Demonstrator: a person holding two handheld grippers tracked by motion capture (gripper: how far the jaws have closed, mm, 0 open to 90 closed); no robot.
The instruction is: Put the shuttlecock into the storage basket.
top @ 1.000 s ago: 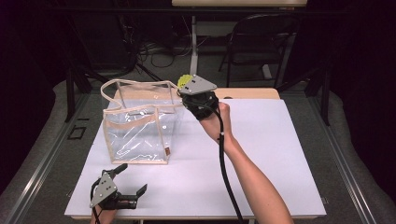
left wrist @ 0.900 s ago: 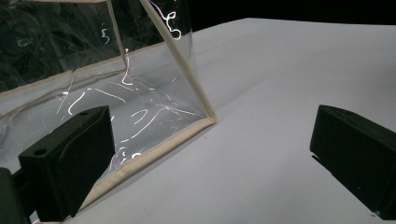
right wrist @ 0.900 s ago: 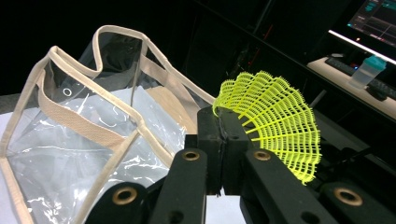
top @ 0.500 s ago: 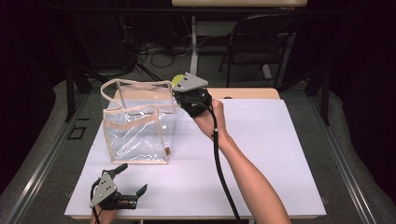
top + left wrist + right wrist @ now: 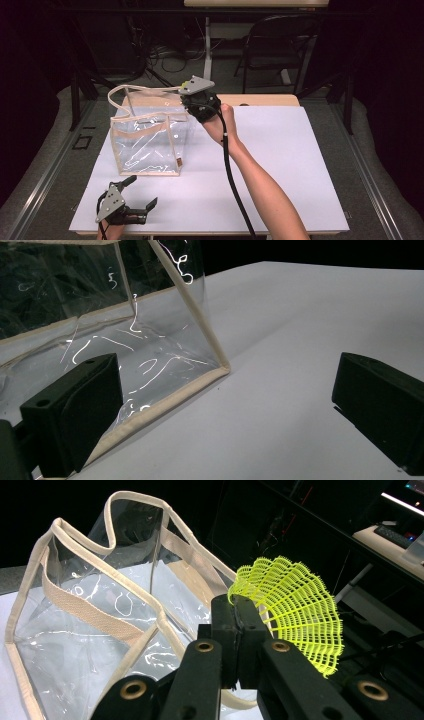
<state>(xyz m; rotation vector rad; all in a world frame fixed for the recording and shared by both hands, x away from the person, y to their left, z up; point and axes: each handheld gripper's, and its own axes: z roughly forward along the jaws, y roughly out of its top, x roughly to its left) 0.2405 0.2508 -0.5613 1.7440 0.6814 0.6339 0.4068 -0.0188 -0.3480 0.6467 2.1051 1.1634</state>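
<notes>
A clear plastic tote bag [image 5: 145,145] with beige trim and handles stands upright on the left half of the white table [image 5: 285,155]. My right gripper [image 5: 188,91] hovers at the bag's far right top corner, shut on a yellow mesh fan-shaped piece [image 5: 185,83]. In the right gripper view the jaws [image 5: 239,611] pinch the yellow mesh [image 5: 295,612] at its narrow end, just beside the bag's open mouth [image 5: 100,600]. My left gripper [image 5: 142,192] rests open near the table's front left edge. Its wide-apart jaws [image 5: 225,410] point at the bag's near bottom corner [image 5: 220,371], with nothing between them.
A wooden strip [image 5: 265,100] borders the table's far edge. Behind it stand a dark chair [image 5: 272,45] and cables on the floor [image 5: 175,55]. The right half of the white table lies to the right of my forearm [image 5: 265,195].
My right gripper has carried the yellow mesh leftward, from beside the bag to over its top right corner. The left gripper has stayed put.
</notes>
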